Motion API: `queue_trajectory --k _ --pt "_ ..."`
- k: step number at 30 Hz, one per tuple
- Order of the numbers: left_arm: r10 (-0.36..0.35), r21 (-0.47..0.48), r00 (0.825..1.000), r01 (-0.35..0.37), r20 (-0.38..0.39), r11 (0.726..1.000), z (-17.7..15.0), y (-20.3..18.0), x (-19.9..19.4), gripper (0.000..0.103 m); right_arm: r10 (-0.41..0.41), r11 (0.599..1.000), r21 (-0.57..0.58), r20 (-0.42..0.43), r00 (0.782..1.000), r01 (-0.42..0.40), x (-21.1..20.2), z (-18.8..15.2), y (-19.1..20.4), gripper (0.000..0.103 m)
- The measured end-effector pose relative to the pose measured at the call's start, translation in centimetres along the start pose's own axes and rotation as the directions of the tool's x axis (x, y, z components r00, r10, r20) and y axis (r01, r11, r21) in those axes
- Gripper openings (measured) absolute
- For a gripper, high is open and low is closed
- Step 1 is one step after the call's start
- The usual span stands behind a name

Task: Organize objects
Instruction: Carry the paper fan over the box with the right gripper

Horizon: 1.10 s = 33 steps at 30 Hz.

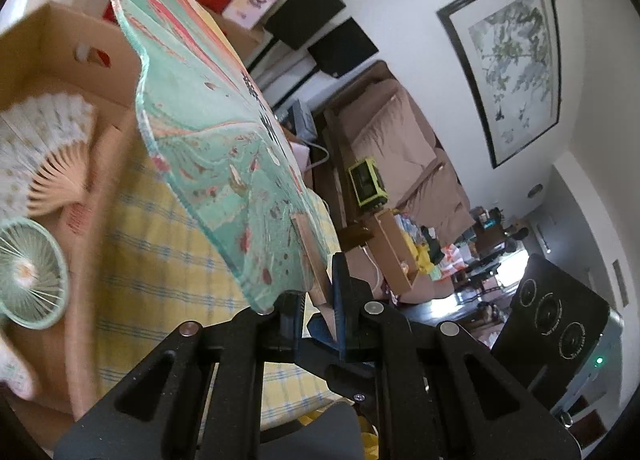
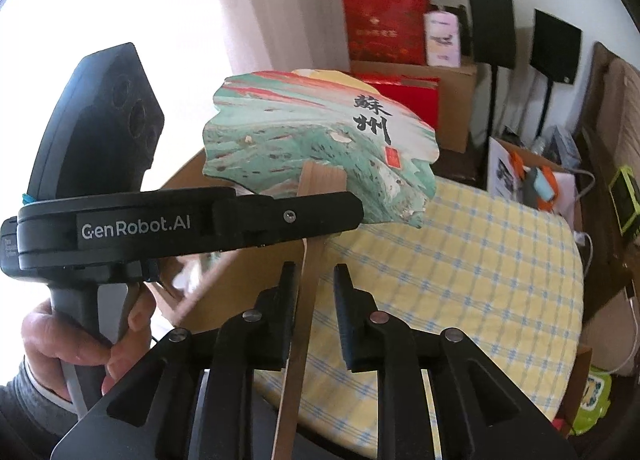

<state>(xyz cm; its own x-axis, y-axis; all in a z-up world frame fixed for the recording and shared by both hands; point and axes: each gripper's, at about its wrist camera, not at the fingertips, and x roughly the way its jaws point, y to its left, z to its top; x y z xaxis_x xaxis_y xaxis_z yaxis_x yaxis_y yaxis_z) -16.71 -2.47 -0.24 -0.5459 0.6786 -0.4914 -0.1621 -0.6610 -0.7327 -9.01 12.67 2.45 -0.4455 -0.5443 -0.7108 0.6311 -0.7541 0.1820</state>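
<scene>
A round desk (image 2: 472, 260) under a yellow-and-blue checked cloth fills the middle of a lived-in room: red gift boxes (image 2: 384, 29) and cardboard cartons stacked against the far wall, two black speakers (image 2: 554, 45) on stands, a brown sofa (image 1: 404, 139) beneath a framed ink painting (image 1: 516, 59), bright daylight at a curtained window.

Above the cloth, a flat paddle fan (image 2: 316, 139) printed in teal, red and cream with black calligraphy is held in the air. Its long axis runs along the wooden handle (image 2: 304, 300), which rises from the lower edge of the right wrist view, leaning slightly right, to the scalloped blade at the top, the printed face turned toward that camera.

The left claw (image 1: 318, 300) is pressed together on the handle just under the blade; a person's hand (image 2: 80, 336) grips that tool from below. The right claw (image 2: 316, 280) stands spread, its jaws apart on either side of the handle lower down, the left pad at or just beside the wood and the right pad clear of it.

On the desk beside the fan sits an open cardboard box (image 1: 60, 43) holding a white folding fan (image 1: 44, 147) and a small round green fan (image 1: 28, 280).
</scene>
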Motion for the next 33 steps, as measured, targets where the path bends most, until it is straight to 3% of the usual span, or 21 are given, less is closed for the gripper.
queue_trajectory --k 9,17,26,29,33 --pt "0.086 -0.013 0.994 -0.085 0.069 0.996 3.2 4.0 -5.6 0.012 0.086 0.996 -0.024 -0.025 0.996 -0.087 3.5 2.6 5.1 0.021" --pt "0.167 -0.009 0.982 -0.167 0.083 0.986 5.1 7.8 -8.6 0.012 0.136 0.99 -0.036 -0.053 0.989 -0.138 7.5 4.1 8.3 0.021" --pt "0.236 -0.019 0.972 -0.236 0.001 0.972 6.5 13.2 -9.2 0.012 0.192 0.981 -0.018 -0.107 0.976 -0.195 11.9 4.9 10.3 0.019" --pt "0.308 0.02 0.951 -0.307 -0.017 0.951 7.0 14.0 -9.6 0.012 0.204 0.979 -0.004 -0.115 0.972 -0.206 12.8 5.0 10.3 0.019" --pt "0.432 0.112 0.9 -0.425 -0.054 0.899 7.8 13.9 -9.3 0.013 0.23 0.973 0.021 -0.128 0.965 -0.229 13.7 4.9 10.2 0.019"
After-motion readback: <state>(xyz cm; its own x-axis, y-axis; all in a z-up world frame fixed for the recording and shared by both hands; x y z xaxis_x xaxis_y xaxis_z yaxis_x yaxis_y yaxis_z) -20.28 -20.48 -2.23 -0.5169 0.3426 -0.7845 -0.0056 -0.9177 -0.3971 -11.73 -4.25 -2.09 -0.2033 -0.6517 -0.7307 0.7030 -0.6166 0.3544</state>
